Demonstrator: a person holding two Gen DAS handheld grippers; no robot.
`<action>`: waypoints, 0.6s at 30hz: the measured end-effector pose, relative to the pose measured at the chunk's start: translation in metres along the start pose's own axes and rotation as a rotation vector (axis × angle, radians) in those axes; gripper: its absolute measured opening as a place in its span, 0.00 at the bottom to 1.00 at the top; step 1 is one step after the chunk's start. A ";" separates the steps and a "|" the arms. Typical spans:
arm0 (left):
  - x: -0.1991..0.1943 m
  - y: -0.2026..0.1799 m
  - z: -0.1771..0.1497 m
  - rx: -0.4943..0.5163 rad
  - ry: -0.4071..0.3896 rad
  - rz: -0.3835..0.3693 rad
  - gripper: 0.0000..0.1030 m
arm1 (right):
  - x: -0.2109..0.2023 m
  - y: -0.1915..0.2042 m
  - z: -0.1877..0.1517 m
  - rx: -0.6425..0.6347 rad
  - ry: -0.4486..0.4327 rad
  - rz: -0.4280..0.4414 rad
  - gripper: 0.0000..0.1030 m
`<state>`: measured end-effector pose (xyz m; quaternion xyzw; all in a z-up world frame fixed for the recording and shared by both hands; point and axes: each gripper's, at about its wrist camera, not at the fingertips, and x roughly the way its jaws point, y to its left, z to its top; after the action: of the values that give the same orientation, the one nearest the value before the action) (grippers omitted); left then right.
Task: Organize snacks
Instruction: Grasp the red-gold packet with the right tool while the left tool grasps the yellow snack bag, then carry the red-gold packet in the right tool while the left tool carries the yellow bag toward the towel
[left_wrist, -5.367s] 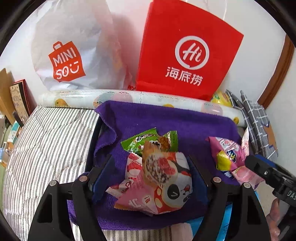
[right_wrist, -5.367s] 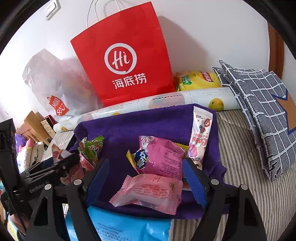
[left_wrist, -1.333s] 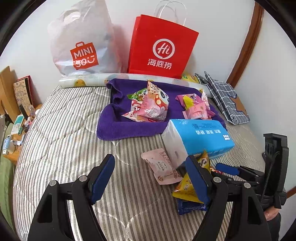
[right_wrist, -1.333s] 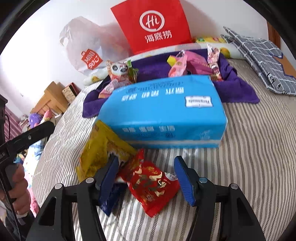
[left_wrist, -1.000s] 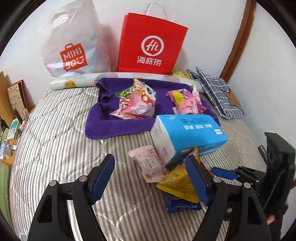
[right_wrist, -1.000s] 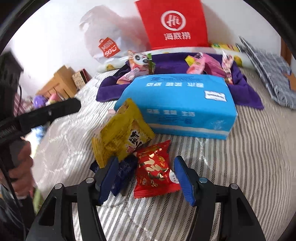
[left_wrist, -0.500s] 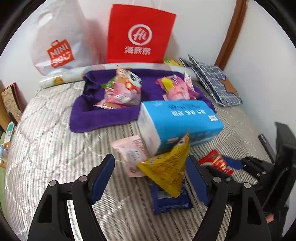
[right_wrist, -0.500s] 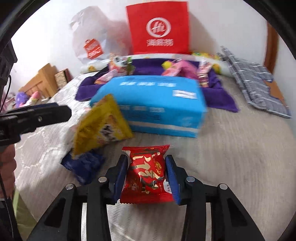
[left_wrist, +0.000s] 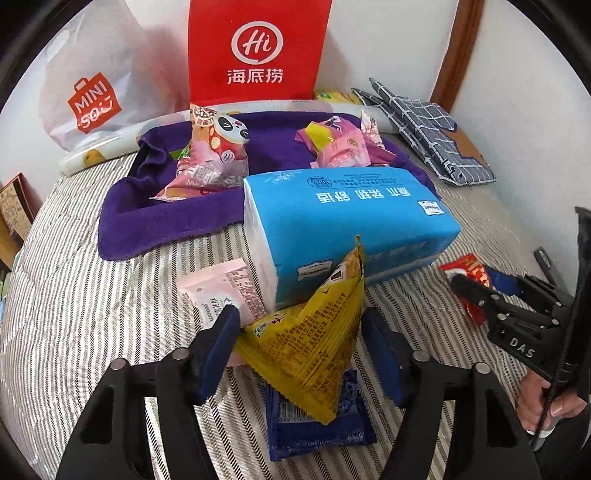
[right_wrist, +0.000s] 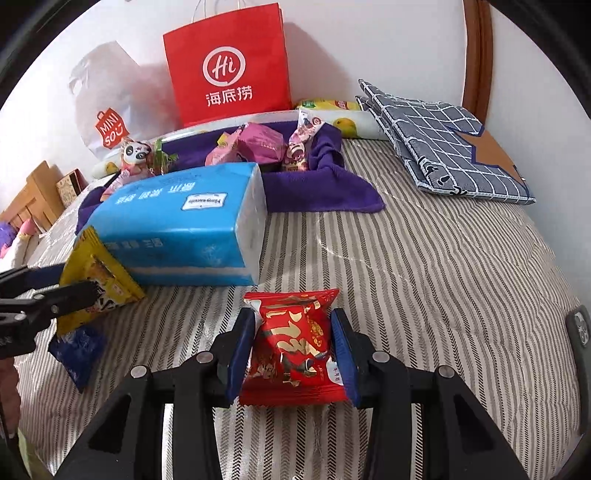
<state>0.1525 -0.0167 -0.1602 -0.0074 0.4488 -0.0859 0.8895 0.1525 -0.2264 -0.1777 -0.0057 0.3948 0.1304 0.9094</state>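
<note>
My left gripper (left_wrist: 303, 343) is shut on a yellow snack packet (left_wrist: 314, 347), its pads pressing both sides, over a dark blue packet (left_wrist: 314, 428) on the striped bed. My right gripper (right_wrist: 293, 347) is shut on a red snack packet (right_wrist: 291, 350), just above the bed. The yellow packet also shows in the right wrist view (right_wrist: 96, 284), and the red packet in the left wrist view (left_wrist: 467, 275). A pink packet (left_wrist: 221, 291) lies beside a blue tissue pack (left_wrist: 347, 221). Behind it a purple towel (left_wrist: 166, 221) holds two piles of snacks (left_wrist: 210, 158).
A red paper bag (left_wrist: 255, 51) and a white plastic bag (left_wrist: 96, 96) stand against the back wall. A folded checked cloth (right_wrist: 443, 144) lies at the right. A phone (right_wrist: 580, 328) rests at the bed's right edge. Wooden furniture (right_wrist: 33, 199) stands left of the bed.
Both grippers came back from the towel to the near bed. The left jaws closed on the yellow packet, and the right jaws closed on the red packet and moved it away from the others.
</note>
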 end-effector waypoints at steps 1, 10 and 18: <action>0.001 -0.001 0.000 0.002 -0.001 0.003 0.64 | 0.001 0.000 0.000 -0.005 0.005 0.000 0.39; 0.003 -0.015 0.001 0.026 -0.009 0.018 0.45 | 0.003 -0.004 -0.001 0.011 0.013 0.029 0.39; -0.013 -0.016 0.000 0.030 -0.038 -0.020 0.37 | 0.001 -0.001 -0.002 -0.006 0.004 0.014 0.39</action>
<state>0.1423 -0.0308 -0.1481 -0.0004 0.4302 -0.1013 0.8970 0.1520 -0.2273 -0.1798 -0.0058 0.3965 0.1378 0.9076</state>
